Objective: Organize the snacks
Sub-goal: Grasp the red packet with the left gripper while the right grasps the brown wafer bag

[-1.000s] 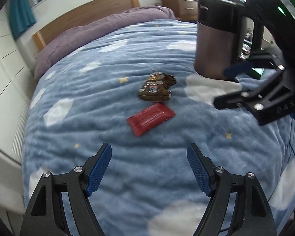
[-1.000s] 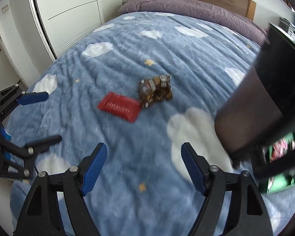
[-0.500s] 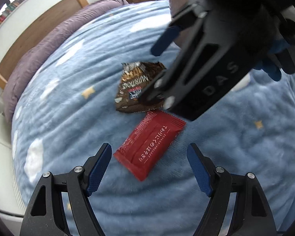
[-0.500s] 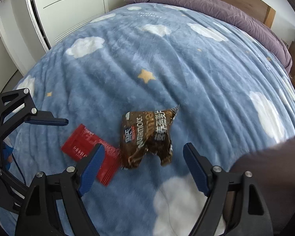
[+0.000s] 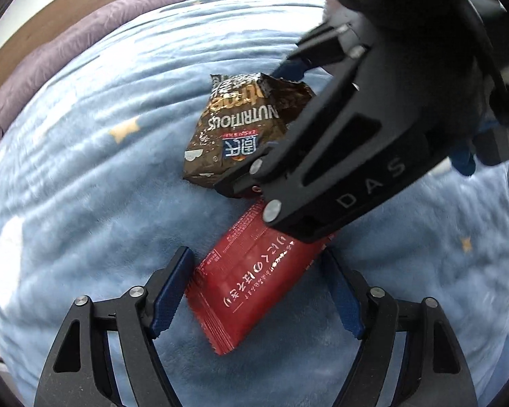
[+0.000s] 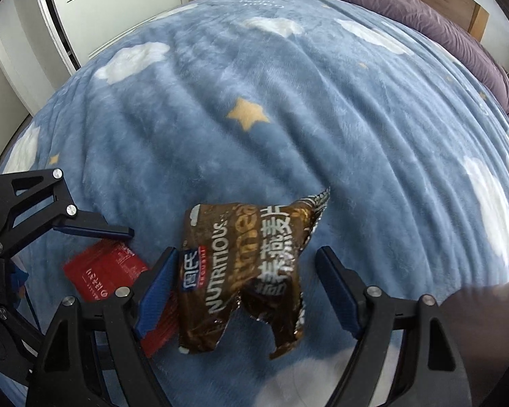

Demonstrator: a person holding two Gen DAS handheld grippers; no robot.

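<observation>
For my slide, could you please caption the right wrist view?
Open right hand-held gripper straddling brown snack packet on cloud-print blanket.

the blue blanket [image 6: 288, 108] is wide and bare past the two snacks, so there is lots of room to come in from the far side. the red packet [image 5: 254, 285] and the brown bag [image 5: 241, 129] lie very close, so there is hardly any gap to slip a finger between them. the right gripper [image 6: 246, 291] stands with its jaws apart on both sides of the brown bag, and in the left wrist view its black frame covers one end of the red packet. the left gripper [image 5: 259, 291] has been closing a little around the red packet, not pressing it. the two grippers crowd each other here.
</observation>
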